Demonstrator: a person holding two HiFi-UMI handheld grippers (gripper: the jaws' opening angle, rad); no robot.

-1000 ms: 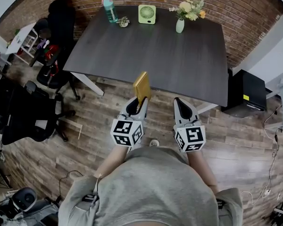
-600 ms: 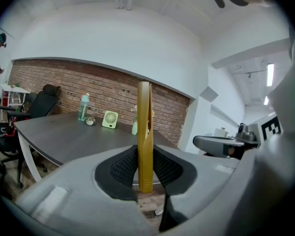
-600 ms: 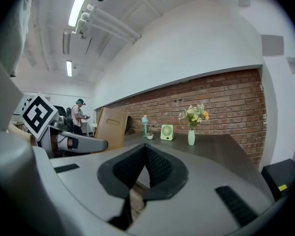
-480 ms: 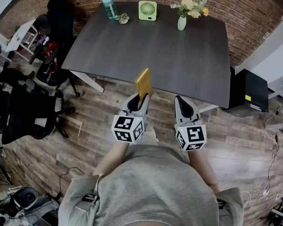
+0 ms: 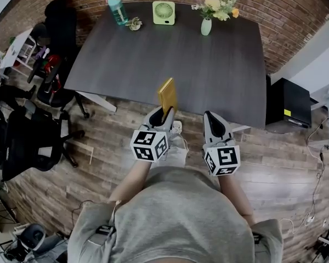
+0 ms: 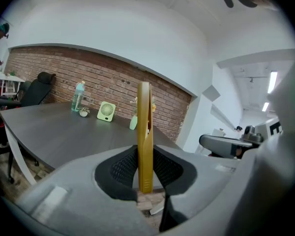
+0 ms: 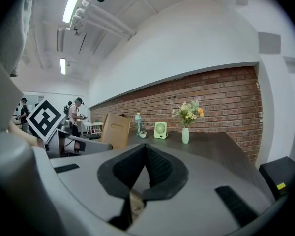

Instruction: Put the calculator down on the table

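- Gold calculator (image 5: 166, 95), pinched upright by the left tongs (image 5: 164, 113), now reaches the tabletop's (image 5: 208, 64) near edge, closer than before.
- Right tongs (image 5: 213, 119) are pressed together, empty; lowering remains.

Calculator (image 5: 166, 93) btm hidden; bottle (image 5: 116, 8) label unreadable

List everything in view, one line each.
table: one, dark grey, by brick wall
calculator: one, gold, held upright near table's near edge
bottle: one, teal, table's far left
plant pot: one, pale, beside bottle
fan: one, green, far edge
vase of flowers: one, pale green, right of fan
office chairs: several, black, floor left
box: one, black, floor right
left gripper: grey, fingers on calculator
right gripper: grey, shut, empty
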